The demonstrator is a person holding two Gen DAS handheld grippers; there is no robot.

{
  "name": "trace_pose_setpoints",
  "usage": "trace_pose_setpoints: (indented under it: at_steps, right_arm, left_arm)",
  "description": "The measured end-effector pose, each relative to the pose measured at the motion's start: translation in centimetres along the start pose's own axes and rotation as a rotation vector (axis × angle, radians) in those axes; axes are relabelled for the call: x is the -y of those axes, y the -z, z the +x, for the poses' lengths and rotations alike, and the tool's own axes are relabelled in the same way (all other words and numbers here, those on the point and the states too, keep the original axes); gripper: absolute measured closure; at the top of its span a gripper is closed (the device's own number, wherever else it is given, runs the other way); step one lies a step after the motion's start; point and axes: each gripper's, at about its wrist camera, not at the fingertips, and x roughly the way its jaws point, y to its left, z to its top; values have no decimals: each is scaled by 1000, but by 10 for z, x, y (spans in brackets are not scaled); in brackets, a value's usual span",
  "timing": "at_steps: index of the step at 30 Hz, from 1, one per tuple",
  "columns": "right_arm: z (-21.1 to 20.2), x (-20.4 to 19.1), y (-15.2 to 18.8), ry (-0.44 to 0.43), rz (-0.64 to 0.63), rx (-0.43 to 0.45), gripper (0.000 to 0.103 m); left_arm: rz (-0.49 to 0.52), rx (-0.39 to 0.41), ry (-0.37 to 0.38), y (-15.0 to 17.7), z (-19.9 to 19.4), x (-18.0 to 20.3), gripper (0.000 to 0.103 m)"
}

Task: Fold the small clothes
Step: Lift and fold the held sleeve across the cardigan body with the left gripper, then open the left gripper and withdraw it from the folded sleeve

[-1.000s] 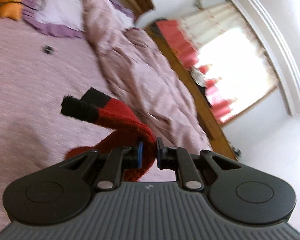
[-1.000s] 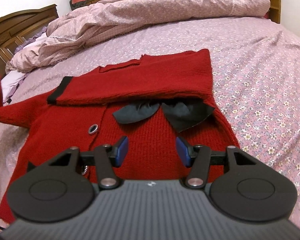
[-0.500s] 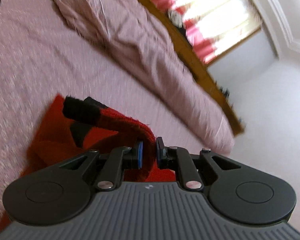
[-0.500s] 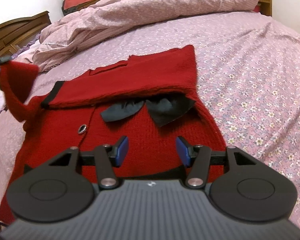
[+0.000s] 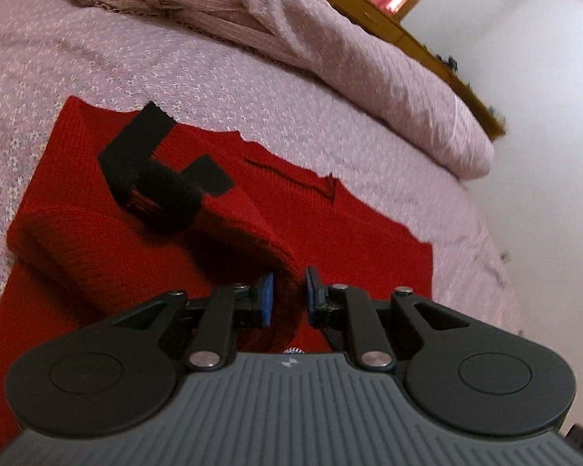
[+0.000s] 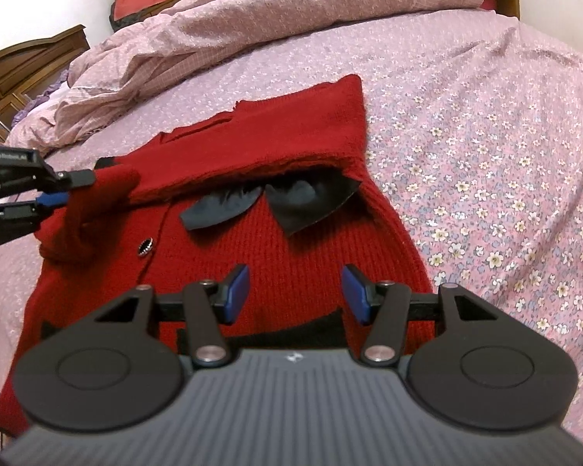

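A small red knit cardigan (image 6: pixel 315 256) with a black bow (image 6: pixel 268 206) lies flat on the bed; one sleeve (image 6: pixel 276 143) is folded across its chest. It also shows in the left wrist view (image 5: pixel 349 229). My left gripper (image 5: pixel 287 295) is shut on the other sleeve (image 5: pixel 229 225) and holds it over the cardigan's body, its black cuff (image 5: pixel 171 198) hanging ahead. The left gripper shows in the right wrist view (image 6: pixel 64 190) at the cardigan's left edge. My right gripper (image 6: pixel 295 291) is open and empty above the cardigan's lower part.
The bed has a pink floral sheet (image 6: pixel 486 155). A crumpled pink duvet (image 6: pixel 252 31) lies along the far side. A wooden headboard (image 6: pixel 23 73) is at the left, and a wall (image 5: pixel 544 116) beyond the bed.
My left gripper has carried the sleeve from beside the cardigan inward over its body. My right gripper has stayed open and edged slightly nearer the cardigan.
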Motion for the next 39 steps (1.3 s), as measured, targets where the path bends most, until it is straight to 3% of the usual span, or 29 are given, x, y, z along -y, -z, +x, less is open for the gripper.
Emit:
trace_pose_setpoints:
  at_steps: [2, 4, 7, 14, 26, 32, 39]
  right_arm:
    - [1, 0, 0, -1, 0, -3, 48]
    - [1, 0, 0, -3, 0, -4, 48]
    - [2, -1, 1, -5, 0, -6, 48]
    - [2, -5, 0, -15, -15, -7, 48]
    - [2, -30, -8, -50, -90, -5, 48]
    - [3, -62, -25, -98, -192, 14, 48]
    - [7, -116, -53, -212, -308, 40, 48]
  left_arm:
    - [21, -13, -14, 2, -1, 4, 66]
    - [47, -16, -33, 0, -3, 8, 44]
    - [103, -5, -67, 4, -18, 15, 31]
    - [153, 5, -123, 11, -47, 10, 25]
    - [82, 27, -342, 19, -78, -49, 24]
    - [72, 12, -452, 26, -75, -70, 23]
    - [65, 3, -482, 27, -74, -83, 23]
